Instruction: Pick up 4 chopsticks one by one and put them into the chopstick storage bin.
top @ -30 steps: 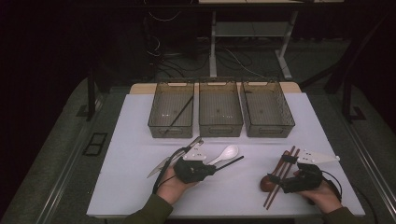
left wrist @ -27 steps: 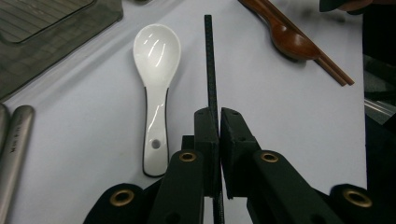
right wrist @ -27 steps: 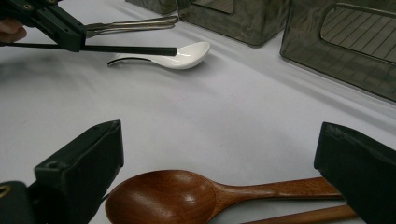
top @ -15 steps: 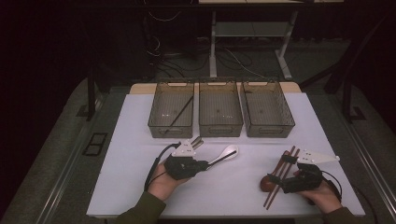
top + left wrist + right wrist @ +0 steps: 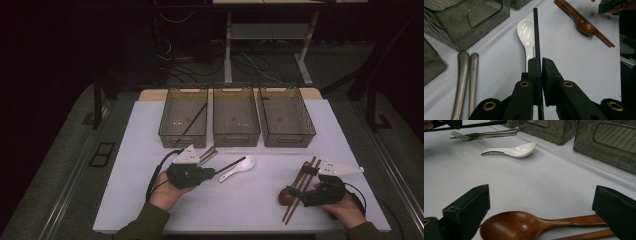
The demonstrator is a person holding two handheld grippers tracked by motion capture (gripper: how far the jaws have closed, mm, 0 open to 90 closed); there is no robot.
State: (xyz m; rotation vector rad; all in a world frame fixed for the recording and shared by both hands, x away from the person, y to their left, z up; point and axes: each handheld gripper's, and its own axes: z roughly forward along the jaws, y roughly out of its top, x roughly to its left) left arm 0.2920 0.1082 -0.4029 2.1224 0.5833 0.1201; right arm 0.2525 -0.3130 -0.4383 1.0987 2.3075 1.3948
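Smoked-plastic bins [image 5: 236,120] stand in a row at 12 o'clock on the white tabletop [image 5: 250,200]; the left bin [image 5: 184,120] contains one black chopstick. Left tongs [image 5: 541,65] pinch another black chopstick [image 5: 535,30] above a white spoon [image 5: 526,32]. Right tongs [image 5: 541,205] stay spread over the wooden spoon [image 5: 511,225].

From above I see the white table [image 5: 240,200] lit while its surroundings sit near black. My gripper views are dim, sharp close up, with soft shadows.

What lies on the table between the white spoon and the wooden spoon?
Nothing: in the right gripper view the table is bare between the white spoon and the wooden spoon. The high view agrees.
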